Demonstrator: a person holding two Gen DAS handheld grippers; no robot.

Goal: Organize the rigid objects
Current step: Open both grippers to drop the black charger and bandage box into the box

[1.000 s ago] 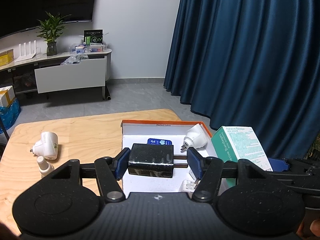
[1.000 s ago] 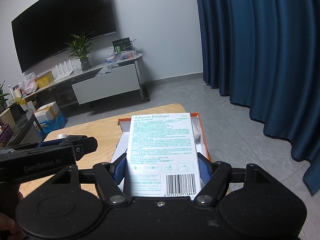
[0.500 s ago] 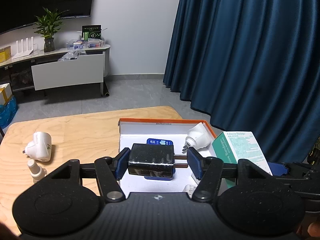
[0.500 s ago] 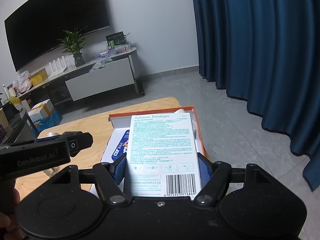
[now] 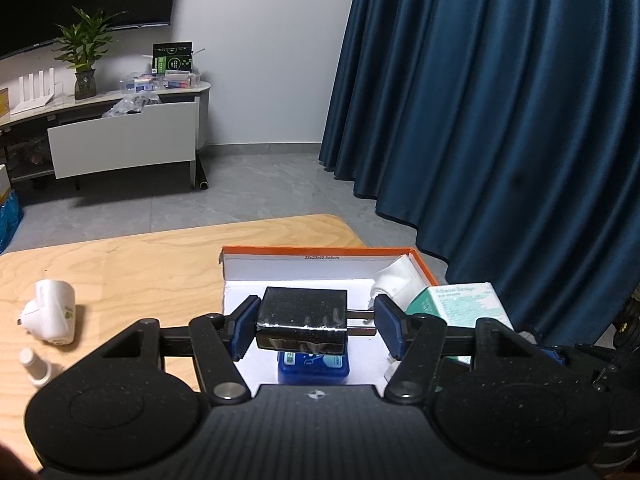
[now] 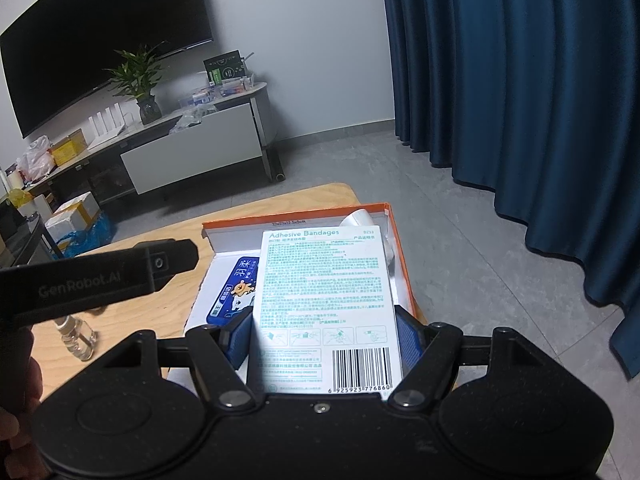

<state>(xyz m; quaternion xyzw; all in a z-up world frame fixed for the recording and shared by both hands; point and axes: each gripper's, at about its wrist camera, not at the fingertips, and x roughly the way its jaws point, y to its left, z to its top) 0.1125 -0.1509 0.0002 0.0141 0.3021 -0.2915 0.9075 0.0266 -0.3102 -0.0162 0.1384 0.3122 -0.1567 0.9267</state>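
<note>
- The black charger (image 5: 302,322) sits crosswise in the left claw (image 5: 316,326), body against the left pad and prongs pointing at the right pad; the claw is about half open and clamped on it.
- It hangs over the open box (image 5: 320,254) at lower centre of the left view, directly above a blue pack (image 5: 314,364) lying on the box floor.
- The coming move looks like a drop, and it turns on that overlap: straight down lands the charger on the pack, while bare white floor shows towards the far wall.
- The bandage carton (image 6: 326,300) lies lengthwise in the right claw (image 6: 326,340), long axis pointing away from the camera; the claw is wide and gripping its sides.
- It hangs over the right half of the box, beside the blue pack (image 6: 238,290) and short of a white plug (image 6: 360,218) in the far right corner.
- The two claws are near each other; the left one (image 6: 100,276) crosses the left of the right view.
- A white adapter (image 5: 50,312) and a small bottle (image 5: 34,366) rest on the surface (image 5: 140,264), left of the box.
</note>
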